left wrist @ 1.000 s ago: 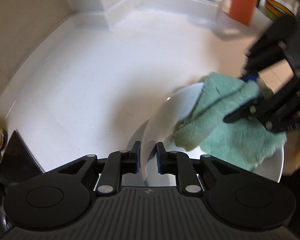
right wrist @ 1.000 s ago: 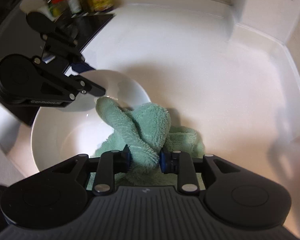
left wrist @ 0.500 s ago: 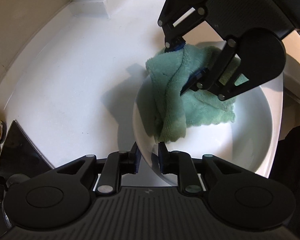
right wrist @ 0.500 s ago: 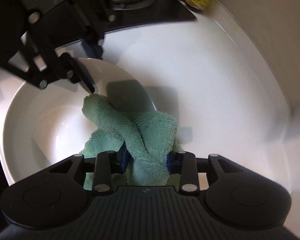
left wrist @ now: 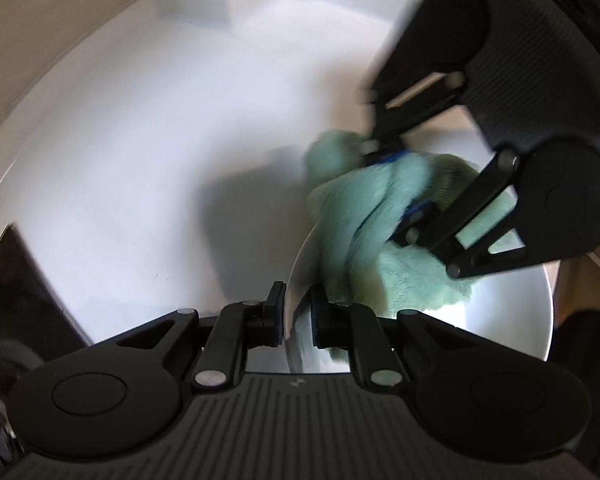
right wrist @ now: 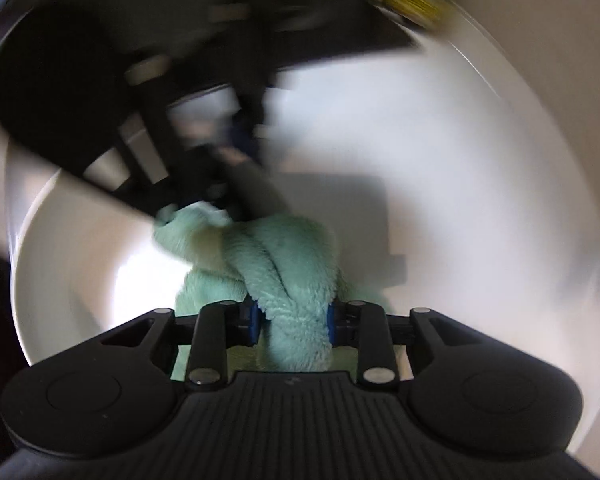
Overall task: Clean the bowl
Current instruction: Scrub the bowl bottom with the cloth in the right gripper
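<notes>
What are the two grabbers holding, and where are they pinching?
The left gripper has the white bowl by its rim, jaws closing on it. The right gripper has a bunched fold of the green cloth, jaws closing, inside the bowl.

Both fisheye views bend and darken toward their edges. The right wrist view is heavily motion-blurred, especially the left gripper (right wrist: 236,184) and upper background, with glare inside the white bowl (right wrist: 140,280). The green cloth (left wrist: 380,208) casts a soft grey shadow on the bright counter (left wrist: 140,140).
</notes>
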`<state>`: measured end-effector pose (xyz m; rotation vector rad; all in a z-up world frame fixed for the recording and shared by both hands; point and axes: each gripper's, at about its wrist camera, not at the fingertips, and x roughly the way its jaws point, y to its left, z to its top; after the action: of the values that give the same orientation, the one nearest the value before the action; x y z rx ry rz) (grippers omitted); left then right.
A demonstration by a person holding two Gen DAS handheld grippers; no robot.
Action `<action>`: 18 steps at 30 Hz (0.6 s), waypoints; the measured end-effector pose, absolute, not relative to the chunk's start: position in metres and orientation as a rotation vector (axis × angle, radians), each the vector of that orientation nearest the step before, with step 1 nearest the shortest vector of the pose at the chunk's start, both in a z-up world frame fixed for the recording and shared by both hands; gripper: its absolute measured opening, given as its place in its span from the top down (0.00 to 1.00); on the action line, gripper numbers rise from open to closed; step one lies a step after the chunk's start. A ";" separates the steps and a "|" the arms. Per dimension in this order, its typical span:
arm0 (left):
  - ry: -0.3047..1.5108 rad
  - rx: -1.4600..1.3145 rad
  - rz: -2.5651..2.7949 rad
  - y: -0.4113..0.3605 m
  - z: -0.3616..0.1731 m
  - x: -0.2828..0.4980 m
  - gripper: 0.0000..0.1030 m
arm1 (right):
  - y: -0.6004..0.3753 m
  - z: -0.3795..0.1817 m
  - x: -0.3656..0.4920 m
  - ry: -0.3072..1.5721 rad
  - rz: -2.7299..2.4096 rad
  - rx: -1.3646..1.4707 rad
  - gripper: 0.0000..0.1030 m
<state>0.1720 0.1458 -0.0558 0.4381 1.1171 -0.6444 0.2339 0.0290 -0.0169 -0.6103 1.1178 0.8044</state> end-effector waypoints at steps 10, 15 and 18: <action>1.078 0.448 -0.634 0.153 -0.054 0.155 0.85 | 0.001 -0.024 0.183 1.129 0.575 -0.384 0.78; 1.059 0.514 -0.732 0.147 -0.048 0.164 0.84 | 0.004 -0.026 0.172 1.065 0.625 -0.466 0.78; 1.075 0.573 -0.799 0.138 -0.048 0.173 0.83 | 0.005 -0.026 0.167 1.032 0.690 -0.550 0.77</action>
<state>0.1727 0.1377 -0.0481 0.5728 1.0753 -0.7990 0.1672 0.0047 -0.0259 -0.5500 1.0321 0.6904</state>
